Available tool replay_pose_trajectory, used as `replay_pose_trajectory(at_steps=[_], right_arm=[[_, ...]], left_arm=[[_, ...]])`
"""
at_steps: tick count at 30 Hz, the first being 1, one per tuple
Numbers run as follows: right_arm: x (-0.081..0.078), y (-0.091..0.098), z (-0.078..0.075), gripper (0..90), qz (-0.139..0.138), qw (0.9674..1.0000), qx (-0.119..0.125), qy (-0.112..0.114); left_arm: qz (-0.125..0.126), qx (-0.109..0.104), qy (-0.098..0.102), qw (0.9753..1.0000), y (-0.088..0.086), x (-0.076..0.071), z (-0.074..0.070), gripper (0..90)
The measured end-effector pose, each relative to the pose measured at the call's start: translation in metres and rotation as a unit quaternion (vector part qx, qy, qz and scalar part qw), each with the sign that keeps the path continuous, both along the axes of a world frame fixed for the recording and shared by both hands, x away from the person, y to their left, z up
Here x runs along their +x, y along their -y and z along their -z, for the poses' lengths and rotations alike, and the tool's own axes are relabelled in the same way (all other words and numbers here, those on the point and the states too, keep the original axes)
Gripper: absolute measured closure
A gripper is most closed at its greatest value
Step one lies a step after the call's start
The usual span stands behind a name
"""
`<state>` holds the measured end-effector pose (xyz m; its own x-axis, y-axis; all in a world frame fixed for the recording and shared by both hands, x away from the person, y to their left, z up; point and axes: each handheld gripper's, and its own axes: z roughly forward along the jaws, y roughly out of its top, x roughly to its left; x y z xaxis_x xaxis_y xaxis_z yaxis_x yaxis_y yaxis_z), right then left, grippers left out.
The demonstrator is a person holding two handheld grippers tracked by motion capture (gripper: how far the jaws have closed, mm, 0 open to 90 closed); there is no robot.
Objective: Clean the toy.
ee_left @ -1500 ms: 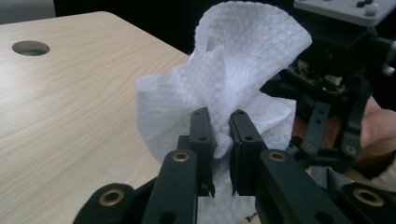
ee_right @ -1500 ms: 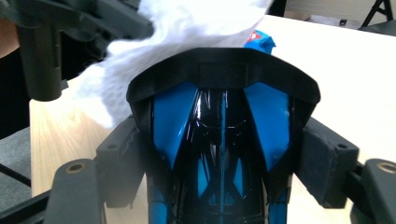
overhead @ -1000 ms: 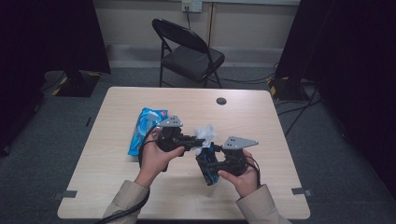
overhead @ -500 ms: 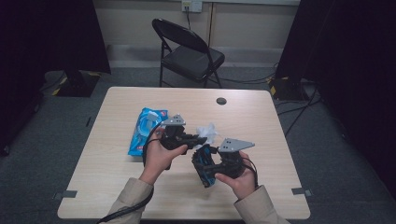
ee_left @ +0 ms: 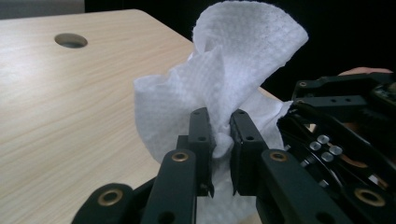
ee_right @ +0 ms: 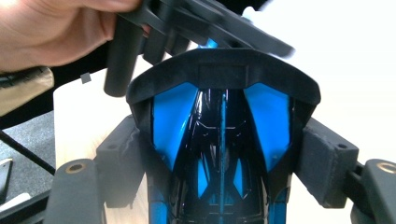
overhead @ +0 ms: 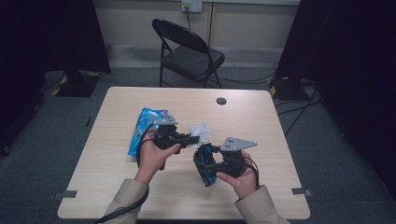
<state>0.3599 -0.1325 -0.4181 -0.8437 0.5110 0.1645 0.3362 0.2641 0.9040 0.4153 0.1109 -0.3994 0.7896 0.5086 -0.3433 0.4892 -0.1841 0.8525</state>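
Right claw [overhead: 205,164] lower; wipe's [ee_left: 233,79] weave close-up.

Both tools are the same build — the matte black two-jaw left gripper [overhead: 192,138] and the matching black right gripper [overhead: 204,164] each carry a flat grey three-cornered plate on top, and a black cable trails off toward the person. Up close, the linkage arms are chunky black bars with brass-coloured ring bushings at the pivots and small round screw heads — the right gripper's fingers [ee_right: 125,161] wear dark foam-like pads. The person wears beige, coat-like sleeves [overhead: 122,204], cuffs loose at the wrists.
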Motion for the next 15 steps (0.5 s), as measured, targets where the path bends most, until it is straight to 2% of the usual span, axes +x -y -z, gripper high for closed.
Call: replay_pose_trajectory(at_steps=[3, 7, 9, 10, 15], right_arm=[[0.003, 0.005, 0.002, 25.8, 0.01, 0.9999, 0.0, -0.003], [0.006, 0.01, 0.004, 25.7, 0.02, 0.9998, 0.001, -0.008], [0.006, 0.011, 0.004, 25.7, 0.022, 0.9997, -0.001, -0.006], [0.007, 0.011, 0.004, 25.7, 0.023, 0.9997, 0.0, -0.007], [0.008, 0.014, 0.004, 25.7, 0.028, 0.9996, 0.002, -0.009]], left_arm=[[-0.002, -0.02, 0.006, 0.9998, -0.01, -0.004, -0.009, 80.9], [0.009, -0.033, 0.013, 0.9993, -0.017, -0.013, -0.017, 80.9], [0.011, -0.034, 0.014, 0.9993, -0.018, -0.015, -0.018, 80.9], [0.019, -0.044, 0.016, 0.9987, -0.02, -0.023, -0.017, 80.9], [0.027, -0.057, 0.014, 0.9979, -0.022, -0.035, -0.012, 81.0]])
